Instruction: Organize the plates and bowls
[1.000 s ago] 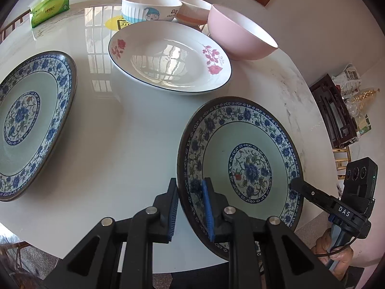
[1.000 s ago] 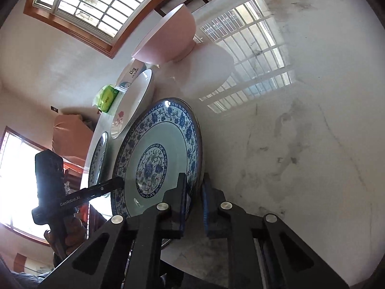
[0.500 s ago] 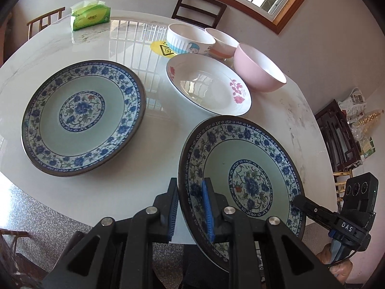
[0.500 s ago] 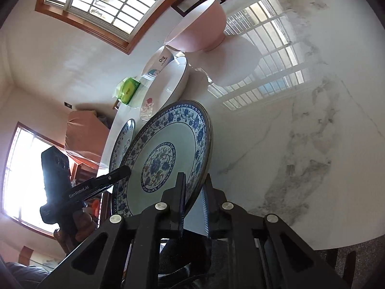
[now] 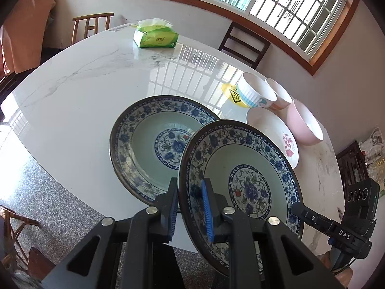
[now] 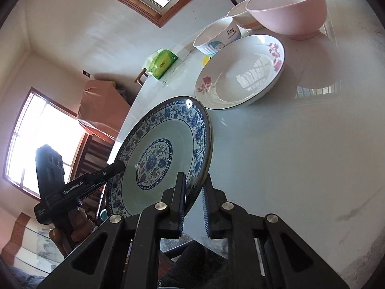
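The held blue-patterned plate (image 5: pixel 240 183), clamped at opposite rims by the left gripper (image 5: pixel 190 204) and right gripper (image 6: pixel 193 197), has risen off the table (image 5: pixel 96 91) and now overlaps the second blue plate (image 5: pixel 149 144) at frame centre.

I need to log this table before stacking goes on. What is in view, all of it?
blue-patterned plate: 1, blue and pale green, held above the table edge by both grippers
second blue-patterned plate: 1, same colours, flat on table
floral plate: 1, white with pink flowers, on table
pink bowl: 1, beside floral plate
small bowls: 2, white, behind floral plate
tissue pack: 1, green, far side
table: 1, white marble
chairs: 2, wooden, behind table
left gripper: black, fingers on rim
right gripper: black, fingers on opposite rim
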Available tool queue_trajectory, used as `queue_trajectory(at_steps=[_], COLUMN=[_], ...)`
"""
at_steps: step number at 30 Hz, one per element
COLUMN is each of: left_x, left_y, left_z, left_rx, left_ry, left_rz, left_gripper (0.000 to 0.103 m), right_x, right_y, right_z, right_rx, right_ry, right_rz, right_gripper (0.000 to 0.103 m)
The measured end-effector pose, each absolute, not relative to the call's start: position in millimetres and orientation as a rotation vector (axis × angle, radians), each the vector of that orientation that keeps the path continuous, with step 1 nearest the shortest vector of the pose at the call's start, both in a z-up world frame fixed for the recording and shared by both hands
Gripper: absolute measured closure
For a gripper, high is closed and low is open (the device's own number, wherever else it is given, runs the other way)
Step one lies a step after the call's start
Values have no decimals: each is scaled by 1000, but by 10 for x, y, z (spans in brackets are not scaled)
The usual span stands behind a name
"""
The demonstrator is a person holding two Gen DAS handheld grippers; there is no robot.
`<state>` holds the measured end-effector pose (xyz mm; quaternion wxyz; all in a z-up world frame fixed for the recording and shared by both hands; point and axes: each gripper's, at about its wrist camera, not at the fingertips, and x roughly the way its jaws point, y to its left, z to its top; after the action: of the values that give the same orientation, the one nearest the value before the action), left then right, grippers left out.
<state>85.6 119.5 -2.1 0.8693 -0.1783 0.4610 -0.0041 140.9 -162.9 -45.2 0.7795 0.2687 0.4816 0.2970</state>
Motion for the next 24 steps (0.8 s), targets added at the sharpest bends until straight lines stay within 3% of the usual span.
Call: queue_trajectory(at_steps=[24], left_x=[1254], left_y=[1994], left_z=[-360], left_rx=[-470], left_ry=[980], left_rz=[123], left_gripper=[83], right_x=[1995], right_y=[-578], right_z=[-474], right_rx=[457], right_ry=[1112], right_rz=[688], right_gripper=[88])
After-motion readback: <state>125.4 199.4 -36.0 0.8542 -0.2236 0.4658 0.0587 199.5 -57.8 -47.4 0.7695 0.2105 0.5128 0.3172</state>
